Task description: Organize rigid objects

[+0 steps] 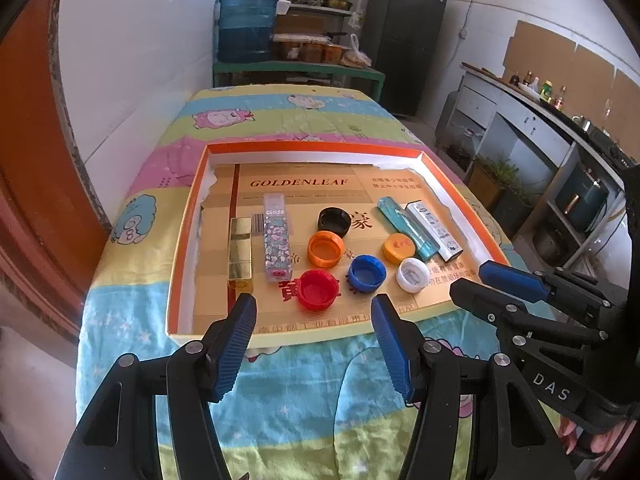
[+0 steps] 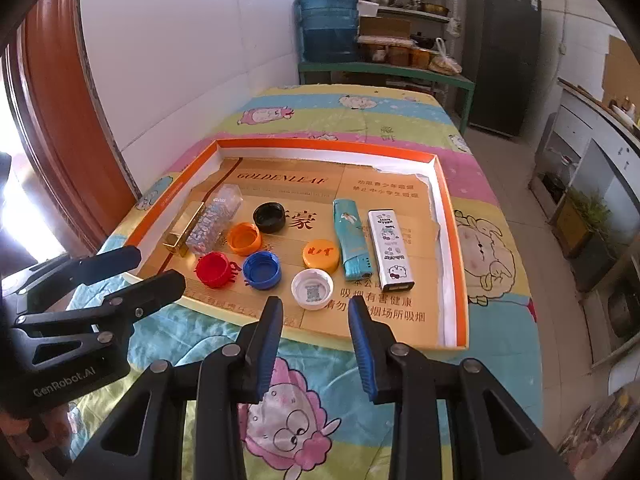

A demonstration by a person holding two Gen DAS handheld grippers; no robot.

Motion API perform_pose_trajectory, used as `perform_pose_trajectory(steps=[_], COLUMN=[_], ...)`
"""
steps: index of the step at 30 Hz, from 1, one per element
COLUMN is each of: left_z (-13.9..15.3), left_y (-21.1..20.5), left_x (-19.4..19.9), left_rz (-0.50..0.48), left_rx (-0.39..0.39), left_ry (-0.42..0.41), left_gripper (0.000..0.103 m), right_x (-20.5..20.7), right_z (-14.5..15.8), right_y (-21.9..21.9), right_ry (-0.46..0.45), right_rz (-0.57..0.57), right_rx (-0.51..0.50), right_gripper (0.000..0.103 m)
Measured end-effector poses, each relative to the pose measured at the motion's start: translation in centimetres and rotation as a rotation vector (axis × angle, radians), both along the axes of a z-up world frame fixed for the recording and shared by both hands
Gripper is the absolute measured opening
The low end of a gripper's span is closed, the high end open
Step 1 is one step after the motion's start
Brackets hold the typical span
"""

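- We are in a home kitchen or storeroom.
- Far off we see a big blue water jug [image 2: 329, 20] beside shelves [image 2: 404, 12] of pots and jars.
- A dark fridge [image 2: 506, 52] stands further right.
- Bottles line a counter [image 1: 532, 92] on the right.

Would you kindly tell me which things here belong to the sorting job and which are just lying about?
Job:
- six plastic bottle caps, e.g. red, white
- teal lighter
- white lighter
- gold box
- patterned box
- orange-rimmed tray

Lying about:
- blue water jug
- dark fridge
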State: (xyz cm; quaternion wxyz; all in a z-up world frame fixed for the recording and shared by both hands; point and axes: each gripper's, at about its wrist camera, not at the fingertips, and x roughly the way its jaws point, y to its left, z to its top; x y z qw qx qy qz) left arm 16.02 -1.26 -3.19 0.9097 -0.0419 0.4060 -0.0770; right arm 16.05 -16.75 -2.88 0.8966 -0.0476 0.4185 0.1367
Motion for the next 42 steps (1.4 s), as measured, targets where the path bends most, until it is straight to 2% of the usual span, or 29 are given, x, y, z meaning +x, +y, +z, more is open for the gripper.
perform_pose_trajectory(steps=[4,11,42], left_z=[0.5,1.5,4.1], left_y=[-0.1,0.0,0.7], left_x=[-1.0,-2.5,-7.7], left_rz=[0.019,0.044,0.105], left_rx=[0.029,0.028,0.03], left_ry=[-0.014,-0.034,-0.1], left_gripper=[0.062,0.062,0.062], right_x=[-0.9,-2.2,-7.3], right_z=[0.5,1.4,4.5], right_y=[0.0,-0.2,1.1], right_ry=[-0.026,-0.051,-0.128], right_rz=[-0.027,-0.059,-0.053], right_rx=[0.0,0.02,0.03], right_gripper=[0.034,0.034,0.034])
